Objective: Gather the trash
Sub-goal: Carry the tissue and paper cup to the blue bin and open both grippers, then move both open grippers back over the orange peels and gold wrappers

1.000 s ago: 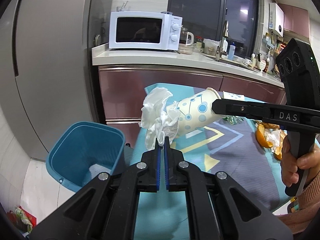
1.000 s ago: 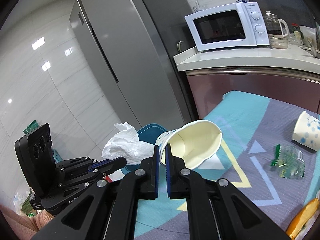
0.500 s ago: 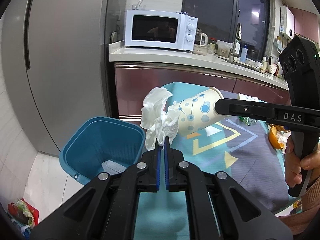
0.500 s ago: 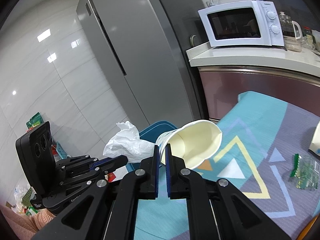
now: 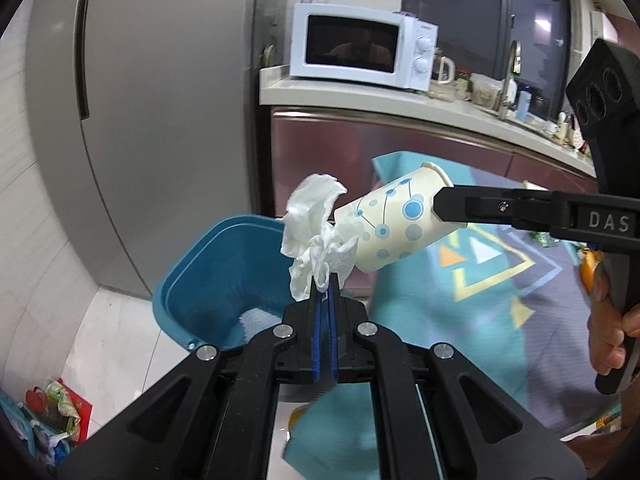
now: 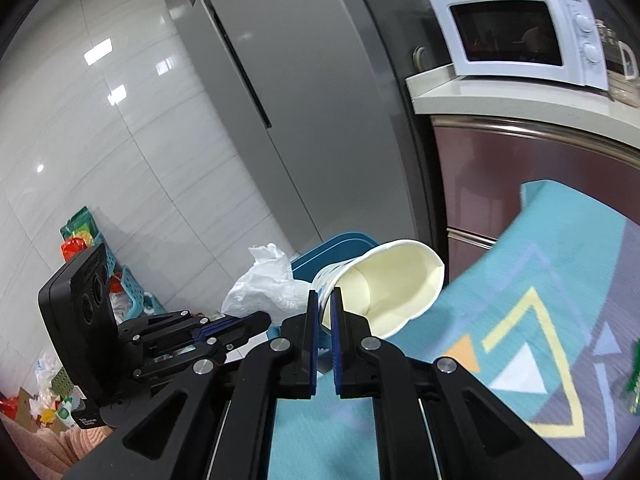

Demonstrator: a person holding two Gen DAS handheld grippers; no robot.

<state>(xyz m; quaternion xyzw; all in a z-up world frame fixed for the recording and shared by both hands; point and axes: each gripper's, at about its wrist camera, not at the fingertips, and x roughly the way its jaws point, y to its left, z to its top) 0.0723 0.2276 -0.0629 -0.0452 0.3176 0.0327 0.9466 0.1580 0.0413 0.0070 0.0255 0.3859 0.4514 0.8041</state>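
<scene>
My left gripper (image 5: 325, 280) is shut on a crumpled white tissue (image 5: 314, 236), held in the air over the near rim of a blue trash bin (image 5: 224, 280). My right gripper (image 6: 325, 298) is shut on the rim of a white paper cup (image 6: 392, 284) with blue dots, which lies tilted on its side. In the left wrist view that paper cup (image 5: 396, 228) hangs just right of the tissue, pinched by the right gripper (image 5: 440, 208) coming in from the right. The right wrist view shows the tissue (image 6: 268, 284) and the left gripper (image 6: 260, 320) to the left, the bin (image 6: 340, 246) behind them.
A table with a teal and grey patterned cloth (image 5: 500, 280) lies to the right, with a green wrapper (image 6: 634, 380) and orange peel (image 5: 586, 276) on it. A white scrap (image 5: 256, 322) lies inside the bin. Behind stand a grey fridge (image 5: 160, 120) and a counter with a microwave (image 5: 360, 52).
Both grippers moved left from over the table toward the bin, carrying the tissue and the cup. The bin now sits nearer the picture's middle, and both grips stayed shut.
</scene>
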